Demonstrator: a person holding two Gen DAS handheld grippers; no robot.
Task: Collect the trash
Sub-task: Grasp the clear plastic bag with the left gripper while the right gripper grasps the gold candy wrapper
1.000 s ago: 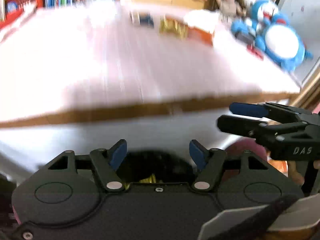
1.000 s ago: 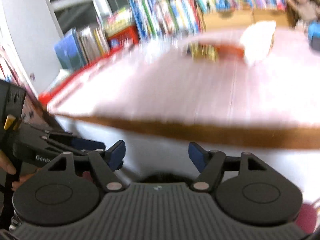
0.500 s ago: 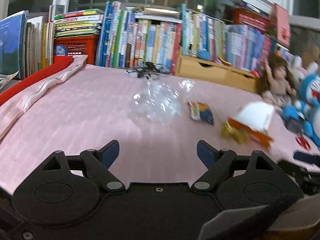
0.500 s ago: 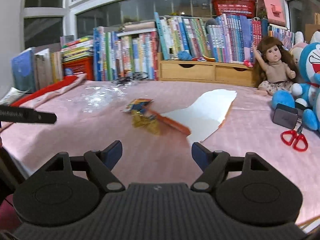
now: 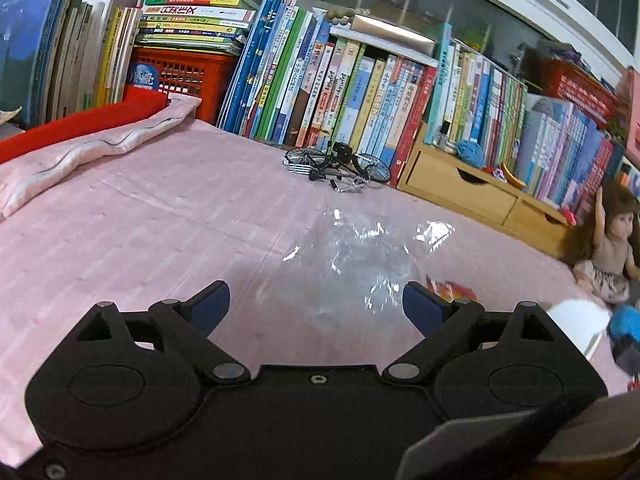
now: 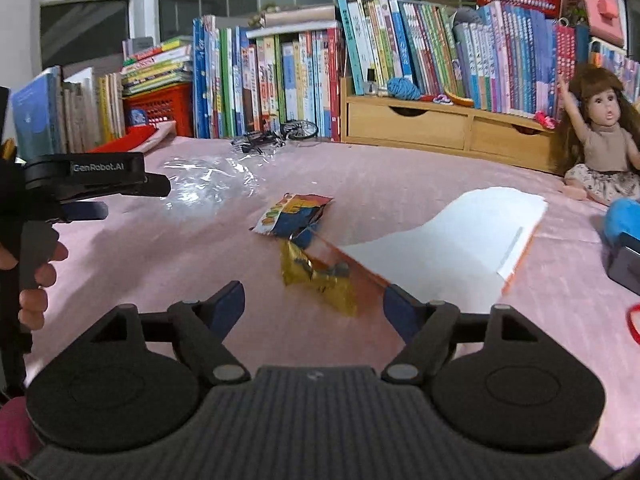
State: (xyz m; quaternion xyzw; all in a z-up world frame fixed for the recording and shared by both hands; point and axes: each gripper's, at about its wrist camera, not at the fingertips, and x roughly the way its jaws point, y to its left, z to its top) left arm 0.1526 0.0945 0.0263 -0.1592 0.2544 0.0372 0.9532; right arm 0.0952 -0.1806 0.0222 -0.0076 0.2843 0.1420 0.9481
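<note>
- Pink striped cloth (image 5: 140,240) covers the table, soft matte weave, faint woven lines; extra fold of it bunched at the far left edge.
- Clear plastic film (image 5: 360,256), one sheet, crinkled and glossy, lying flat on the cloth straight ahead of the left gripper (image 5: 316,304); nothing touching it.
- Left gripper: black body, two blue-padded fingers, jaws wide and opening, nothing between them, film beyond the tips.
- Snack wrapper (image 6: 294,216), one, crumpled foil-type, printed yellow, red and blue, mid-table.
- Gold wrapper (image 6: 320,276), one, shiny crinkled foil, just beside the snack wrapper on the near side, touching the orange edge of the paper.
- White paper sheet (image 6: 452,244), one, stiff, curved cut outline with an orange edge, lifted at the right side.
- Right gripper (image 6: 314,304): same black build, ribbed grey top, two blue pads, jaws wide and opening, empty; gold wrapper sits just past the tips.
- Trash count visible: four pieces (film, two wrappers, paper), all on the cloth, none held.
- Person's fingers (image 6: 38,276) wrap the left gripper's handle at the left edge of the right wrist view.
- Model bicycle (image 5: 338,164), one, black wire-spoked metal, lying by the books.
- Books (image 5: 340,92), one long row of upright spines plus a flat stack on a red plastic lattice basket (image 5: 184,80).
- Wooden drawer unit (image 6: 440,128), two drawers with scooped handles.
- Doll (image 6: 600,136), one, long brown hair, seated at the right.
</note>
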